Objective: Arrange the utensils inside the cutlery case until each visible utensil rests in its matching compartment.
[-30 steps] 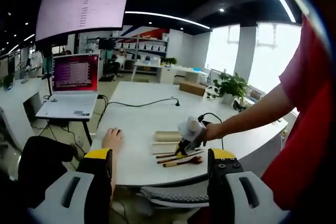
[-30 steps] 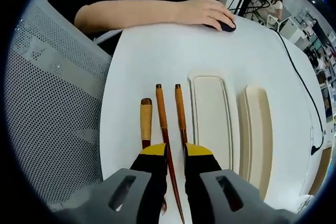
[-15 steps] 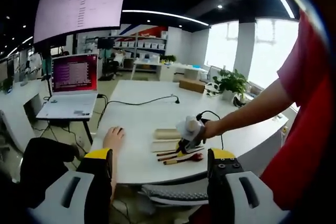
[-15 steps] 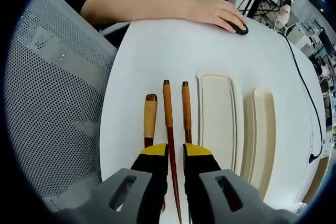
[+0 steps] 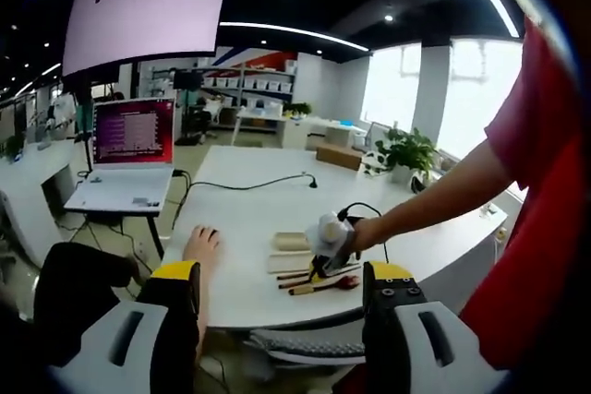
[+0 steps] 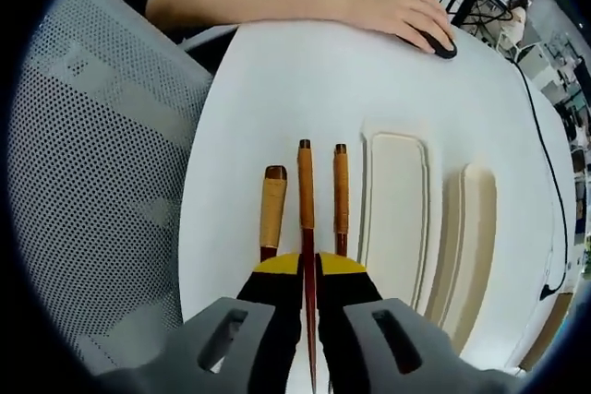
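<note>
At the bottom centre of the right gripper view, the right gripper (image 6: 307, 274) has its fingers nearly closed on the middle chopstick (image 6: 306, 219), probably to carry it to the open cutlery case (image 6: 397, 214) just right on the table (image 6: 277, 89), while the left gripper (image 5: 277, 297) waits, fingers wide apart and empty.

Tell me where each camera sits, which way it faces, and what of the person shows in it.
Left gripper view: rides the left gripper, held back from the white table, facing the office; the person's arm and red sleeve reach in with the right gripper.
Right gripper view: rides the right gripper, looking down at the table, jaws closed on the middle chopstick beside the cutlery case; another person's hand on a mouse.
Shared: table, case, utensils, that hand.
</note>
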`<state>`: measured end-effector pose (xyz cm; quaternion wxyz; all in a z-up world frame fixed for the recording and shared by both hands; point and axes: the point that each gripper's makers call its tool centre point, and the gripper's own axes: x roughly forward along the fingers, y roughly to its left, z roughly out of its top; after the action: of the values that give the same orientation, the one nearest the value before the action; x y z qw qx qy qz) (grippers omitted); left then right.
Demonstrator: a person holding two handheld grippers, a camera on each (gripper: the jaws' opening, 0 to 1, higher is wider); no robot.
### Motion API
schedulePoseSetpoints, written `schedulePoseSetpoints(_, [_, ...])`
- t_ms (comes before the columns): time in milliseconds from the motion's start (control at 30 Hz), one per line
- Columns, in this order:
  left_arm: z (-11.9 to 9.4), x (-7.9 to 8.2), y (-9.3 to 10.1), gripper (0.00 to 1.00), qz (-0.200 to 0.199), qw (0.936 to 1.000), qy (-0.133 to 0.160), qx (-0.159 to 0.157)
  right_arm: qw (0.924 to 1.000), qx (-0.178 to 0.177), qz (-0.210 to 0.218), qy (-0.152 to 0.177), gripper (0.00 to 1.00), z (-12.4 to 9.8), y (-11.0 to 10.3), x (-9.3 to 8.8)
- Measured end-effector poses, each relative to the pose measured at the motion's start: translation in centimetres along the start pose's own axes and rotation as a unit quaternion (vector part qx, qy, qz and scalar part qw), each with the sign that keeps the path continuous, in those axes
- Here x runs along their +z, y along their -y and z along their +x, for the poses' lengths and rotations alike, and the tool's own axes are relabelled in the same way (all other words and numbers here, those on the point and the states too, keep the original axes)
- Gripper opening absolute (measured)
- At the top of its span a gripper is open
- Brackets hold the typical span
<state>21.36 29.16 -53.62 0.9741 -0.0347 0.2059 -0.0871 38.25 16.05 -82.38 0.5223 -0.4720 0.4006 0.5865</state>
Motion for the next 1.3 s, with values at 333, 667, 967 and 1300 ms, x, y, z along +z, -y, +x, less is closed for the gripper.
schedulePoseSetpoints(333, [0.2, 0.1, -0.1, 0.74, 0.006, 0.9999, -0.007, -0.004, 0.9994, 0.007, -0.011, -0.032, 0.02, 0.0, -0.3, -0.1])
schedulePoseSetpoints(667, [0.6, 0.3, -0.9, 0.74, 0.023, 0.9995, -0.019, -0.004, 0.9972, 0.026, 0.022, -0.067, 0.02, 0.0, -0.1, -0.1])
schedulePoseSetpoints(967, [0.0, 0.8, -2.0, 0.74, 0.083, 0.9955, -0.018, 0.042, 0.9958, 0.022, 0.011, -0.088, 0.02, 0.1, 0.0, -0.2])
schedulePoseSetpoints(1300, [0.6, 1.0, -1.0, 0.8, 0.018, 0.9997, 0.004, 0.014, 0.9962, 0.025, 0.007, -0.084, 0.02, 0.1, -0.1, -0.2])
